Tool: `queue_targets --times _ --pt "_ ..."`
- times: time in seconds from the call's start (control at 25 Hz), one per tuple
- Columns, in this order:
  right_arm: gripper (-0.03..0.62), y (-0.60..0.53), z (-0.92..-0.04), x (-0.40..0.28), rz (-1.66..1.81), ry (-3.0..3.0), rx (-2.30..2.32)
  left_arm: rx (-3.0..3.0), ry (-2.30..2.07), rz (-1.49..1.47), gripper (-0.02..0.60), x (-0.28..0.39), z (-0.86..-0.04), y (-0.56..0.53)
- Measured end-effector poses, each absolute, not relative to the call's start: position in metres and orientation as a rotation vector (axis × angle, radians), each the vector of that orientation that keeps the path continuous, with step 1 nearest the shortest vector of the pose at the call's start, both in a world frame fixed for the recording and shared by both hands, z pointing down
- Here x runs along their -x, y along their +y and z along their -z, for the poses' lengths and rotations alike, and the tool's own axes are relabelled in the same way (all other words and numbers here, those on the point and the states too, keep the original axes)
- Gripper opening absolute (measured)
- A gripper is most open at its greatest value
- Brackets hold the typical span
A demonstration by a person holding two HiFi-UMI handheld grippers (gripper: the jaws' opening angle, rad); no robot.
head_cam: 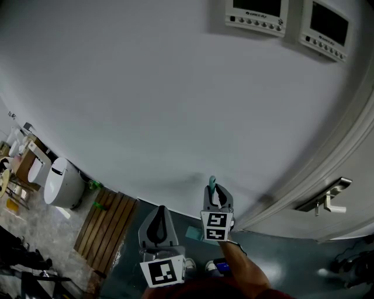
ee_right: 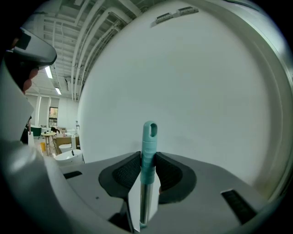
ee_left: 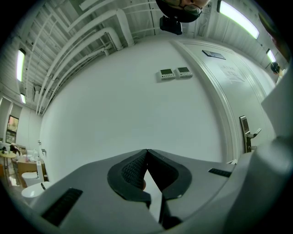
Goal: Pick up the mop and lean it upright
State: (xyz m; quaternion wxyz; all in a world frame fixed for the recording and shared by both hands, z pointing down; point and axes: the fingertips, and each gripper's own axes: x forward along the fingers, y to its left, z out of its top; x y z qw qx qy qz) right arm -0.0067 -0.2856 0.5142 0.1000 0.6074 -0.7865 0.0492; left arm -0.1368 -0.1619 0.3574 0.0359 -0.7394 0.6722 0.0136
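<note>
The mop handle (ee_right: 148,155) is a steel pole with a teal grip and a hanging hole at its tip. It stands upright between the pads of my right gripper (ee_right: 147,165), which is shut on it. In the head view the teal tip (head_cam: 212,183) pokes up above the right gripper (head_cam: 217,198), close to the white wall (head_cam: 175,87). My left gripper (head_cam: 158,226) is lower and to the left, away from the pole. Its pads (ee_left: 132,172) meet at the tips with nothing between them. The mop head is hidden.
A white door with a metal lever handle (head_cam: 327,198) stands to the right. Two wall control panels (head_cam: 286,17) hang high up. A wooden slatted pallet (head_cam: 108,225) and a white toilet (head_cam: 61,184) sit at the lower left. The floor is dark.
</note>
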Motion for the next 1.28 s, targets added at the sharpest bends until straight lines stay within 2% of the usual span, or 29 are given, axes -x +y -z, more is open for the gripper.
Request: queue_targets --times 0.72,1.28 --pt "0.118 -0.304 -0.519 0.003 -0.129 -2.272 -1.823 2.278 2.068 -0.035 0.014 0.137 -0.36 -0.166" --pt "0.176 -0.298 -0.515 0.004 -0.139 -2.303 -1.833 2.278 2.068 -0.027 0.014 0.138 -0.365 -0.165"
